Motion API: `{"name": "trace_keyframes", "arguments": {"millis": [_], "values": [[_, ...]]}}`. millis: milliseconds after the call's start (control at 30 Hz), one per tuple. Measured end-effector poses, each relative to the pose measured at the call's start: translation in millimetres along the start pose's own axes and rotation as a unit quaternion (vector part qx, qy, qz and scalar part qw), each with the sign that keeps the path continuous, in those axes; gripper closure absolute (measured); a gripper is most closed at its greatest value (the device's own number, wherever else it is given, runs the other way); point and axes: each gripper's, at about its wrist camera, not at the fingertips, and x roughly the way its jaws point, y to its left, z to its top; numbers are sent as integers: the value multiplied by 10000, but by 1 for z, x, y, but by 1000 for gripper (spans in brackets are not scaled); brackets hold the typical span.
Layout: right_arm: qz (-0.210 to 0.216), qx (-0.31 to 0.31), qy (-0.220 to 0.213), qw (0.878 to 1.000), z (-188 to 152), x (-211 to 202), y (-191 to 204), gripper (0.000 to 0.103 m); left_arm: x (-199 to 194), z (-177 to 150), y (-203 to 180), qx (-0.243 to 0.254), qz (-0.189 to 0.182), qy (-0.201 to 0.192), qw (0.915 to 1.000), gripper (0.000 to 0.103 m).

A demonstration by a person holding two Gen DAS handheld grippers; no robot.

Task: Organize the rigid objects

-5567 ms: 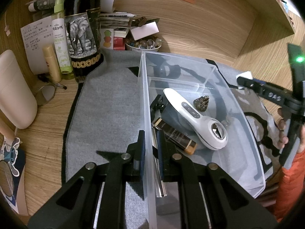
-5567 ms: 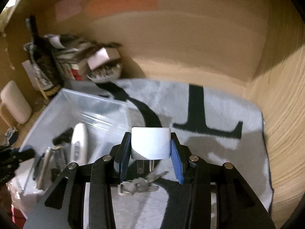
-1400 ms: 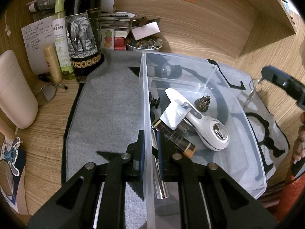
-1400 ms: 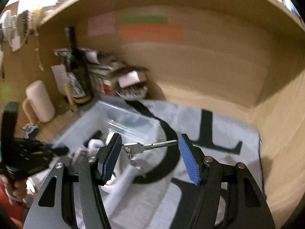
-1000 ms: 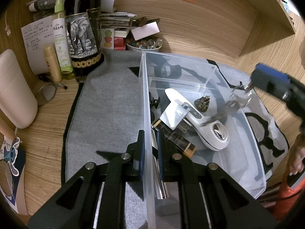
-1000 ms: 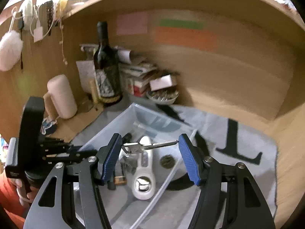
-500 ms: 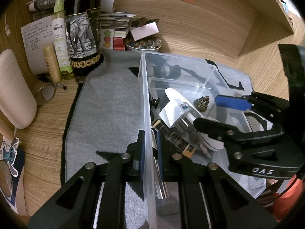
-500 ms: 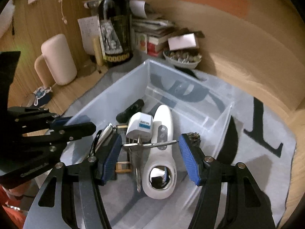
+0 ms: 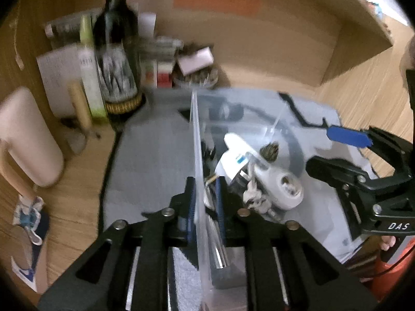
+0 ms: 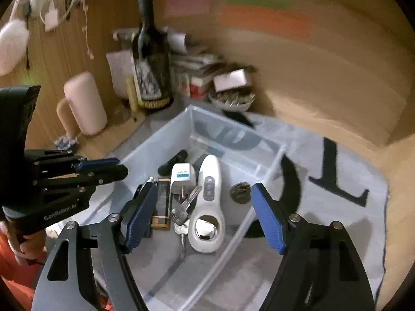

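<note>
1. The clear plastic storage bin [image 10: 166,140] is seen at frame centre in the right wrist view, resting on a grey fabric mat with black lettering [image 10: 337,181].
2. The right gripper with blue pads [image 10: 205,217] is held over the bin, jaws spread wide, nothing between them.
3. A bunch of silver keys [image 10: 182,208] is seen lying on the bin floor, between a white plug adapter with a blue label [image 10: 182,176] and a white handheld device with a round chrome head [image 10: 207,207]; the keys lie close against both, contact not resolvable.
4. A brown-and-black rectangular case [image 10: 161,202] lies just left of the adapter; a small dark spiky lump [image 10: 240,190] lies right of the white device.
5. In the left wrist view, the left gripper [image 9: 205,191] is clamped on the bin's near wall [image 9: 198,181], one finger outside, one inside.
6. The keys [image 9: 255,198] appear at lower centre of that view, beside the white device [image 9: 275,184]. The frame is motion-blurred.
7. A dark wine bottle [image 10: 150,70] and a pale pink mug [image 10: 83,103] stand at upper left on the wooden desk [image 10: 337,90].
</note>
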Motion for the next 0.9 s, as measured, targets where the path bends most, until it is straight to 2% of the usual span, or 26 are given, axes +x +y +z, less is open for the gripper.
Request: {"name": "trace_keyframes", "arguments": {"millis": [100,167,200,267,333,367,433,500,700,900], "values": [[-101,70,-251,9996,-3,-23,-3,29,-18,4,-8,68,-46,-270,9996,73],[-208,117,-463,9986,-6,-41,-4,21,-33,6,-18,172,-64,-520,9985,67],[-277,150,-632,9975,-8,-53,-5,17,-39,6,-22,207,-69,-610,9979,61],[-360,207,-880,9953,-11,-73,-5,16,-56,6,-31,293,-114,-883,9956,50],[-381,248,-1028,9937,-14,-87,-5,13,-72,4,-40,357,-128,-1178,9923,35],[-408,280,-1098,9927,-16,-94,-5,11,-80,2,-45,383,-115,-1343,9901,31],[-490,360,-1261,9902,-20,-107,-6,3,-93,-1,-53,417,26,-1638,9856,14],[-565,379,-1424,9875,-25,-120,-5,0,-105,-6,-60,464,129,-1921,9802,5],[-926,385,-1701,9803,-38,-142,0,0,-127,-16,-75,553,106,-2268,9723,1],[-1032,437,-1888,9756,-49,-157,2,0,-138,-23,-77,429,50,-2369,9706,1]]}}
